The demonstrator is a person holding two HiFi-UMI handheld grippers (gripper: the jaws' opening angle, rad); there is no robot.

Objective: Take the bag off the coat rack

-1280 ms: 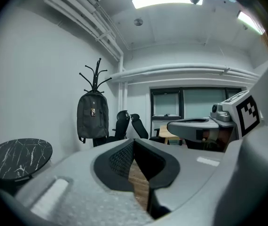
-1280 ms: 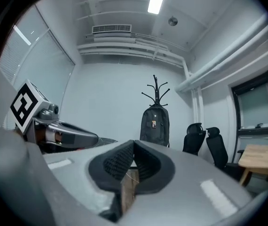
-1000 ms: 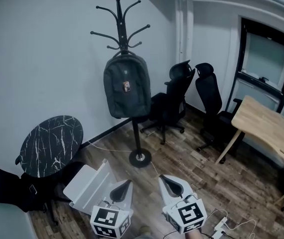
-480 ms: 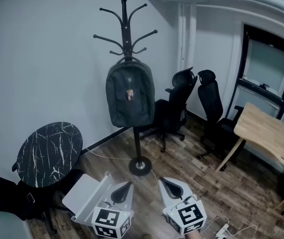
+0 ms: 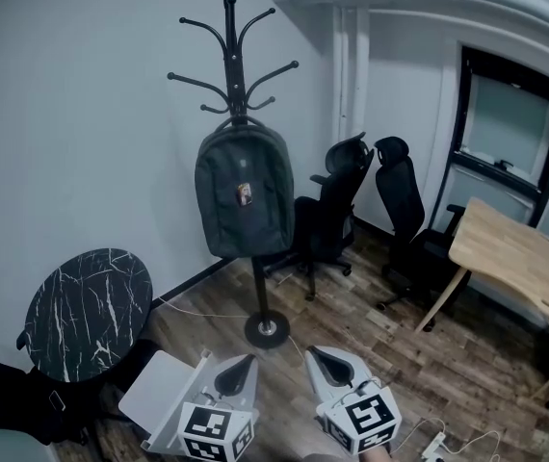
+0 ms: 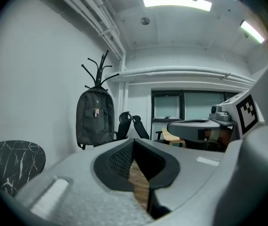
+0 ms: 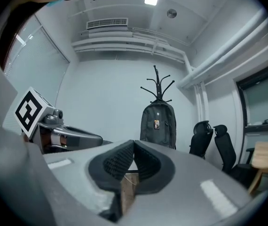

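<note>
Where the bag hangs: the dark grey bag is on a hook of the black coat rack, flat against the upper pole, with a small badge on its front.
coat rack foot: a round base standing on the wooden floor, close to the white wall.
left tongs: clenched, pads together with nothing between them; low in the head view, pointing toward the rack and well apart from the bag.
right tongs: clenched too, and empty; just beside the left tongs, aimed the same way, with the bag straight ahead in the right gripper view.
round bench: black top with white veining, left of the rack by the wall.
office chairs: two black ones, right of the rack, toward the corner.
wooden bench: light top at the right edge, below the dark-framed window.
white panel: lies on the floor just left of the left tongs.
</note>
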